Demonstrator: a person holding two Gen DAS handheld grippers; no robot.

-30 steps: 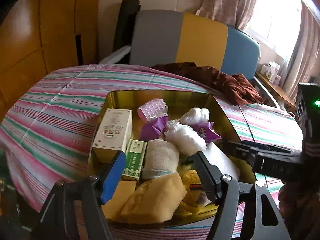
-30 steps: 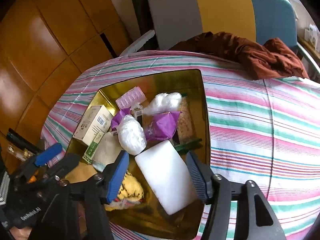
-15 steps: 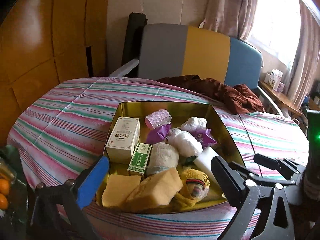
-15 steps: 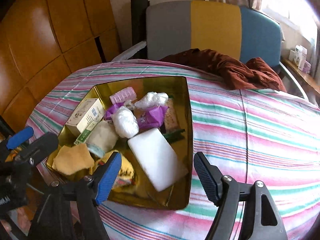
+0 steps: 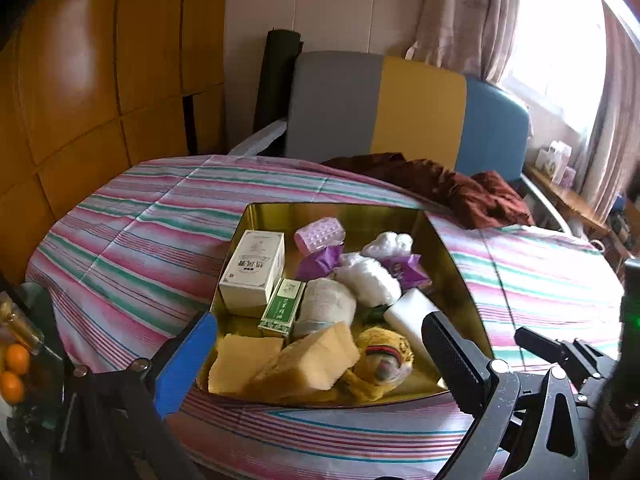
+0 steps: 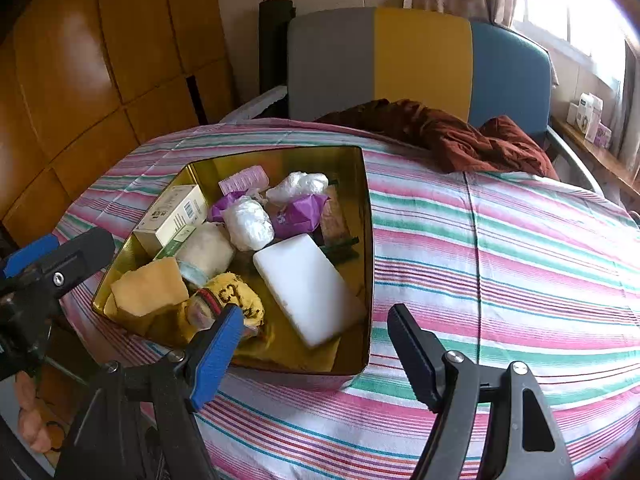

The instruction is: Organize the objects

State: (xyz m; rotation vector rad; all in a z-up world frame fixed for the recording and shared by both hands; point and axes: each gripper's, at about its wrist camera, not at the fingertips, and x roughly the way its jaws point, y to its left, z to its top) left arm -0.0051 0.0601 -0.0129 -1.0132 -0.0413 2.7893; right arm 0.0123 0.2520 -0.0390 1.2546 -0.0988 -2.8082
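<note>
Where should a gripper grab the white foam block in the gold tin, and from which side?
Grip the white foam block across its short width, at the raised end by the purple packet, coming from above. It lies tilted against the gold tin wall, long sides exposed.

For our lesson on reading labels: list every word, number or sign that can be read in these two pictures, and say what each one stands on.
Nothing here can be quoted with certainty.
White box in the gold tin: dark characters and a small mark, too blurred to read.
Its side in the right wrist view: a barcode, digits too small.
Green box: white characters, too small.
Purple packet: white print, blurred.
Yellow cloth: dark marks, unreadable.
</note>
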